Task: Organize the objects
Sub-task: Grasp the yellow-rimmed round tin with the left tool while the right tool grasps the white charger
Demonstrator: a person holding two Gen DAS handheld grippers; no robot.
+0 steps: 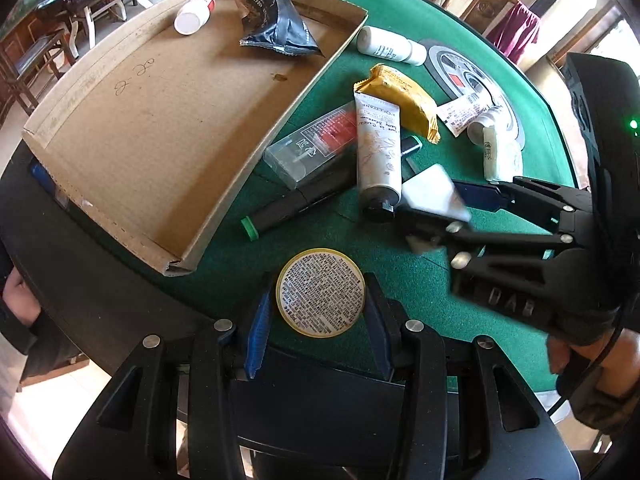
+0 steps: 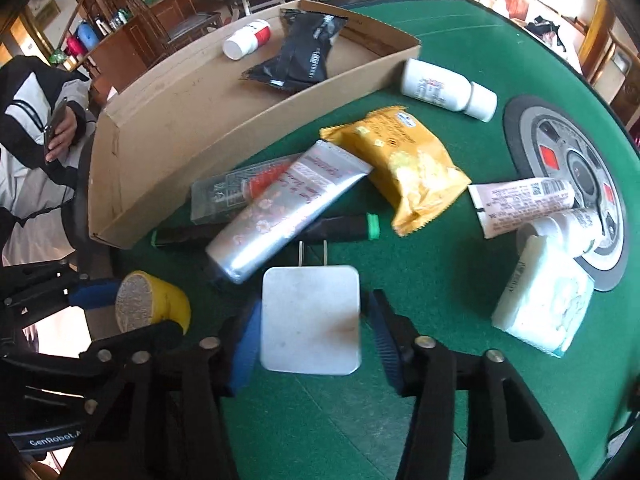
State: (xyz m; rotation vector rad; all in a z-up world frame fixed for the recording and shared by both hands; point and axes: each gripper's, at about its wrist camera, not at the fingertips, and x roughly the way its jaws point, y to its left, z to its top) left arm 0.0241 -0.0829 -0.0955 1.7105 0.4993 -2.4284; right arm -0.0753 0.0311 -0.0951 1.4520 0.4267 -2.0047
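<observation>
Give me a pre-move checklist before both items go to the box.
1. Left hand-held gripper shut on yellow tin: ok.
2. Right hand-held gripper on white charger: cannot tell, a gap shows at the right pad.
3. Charger prongs clear of the silver tube: cannot tell.
4. Free floor in cardboard box: ok.
5. Box contents, pill bottle and black pouch, away from the near end: ok.

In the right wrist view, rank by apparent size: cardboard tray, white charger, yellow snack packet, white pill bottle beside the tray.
1. cardboard tray
2. white charger, though nearness to the camera inflates it
3. yellow snack packet, close to the charger
4. white pill bottle
</observation>
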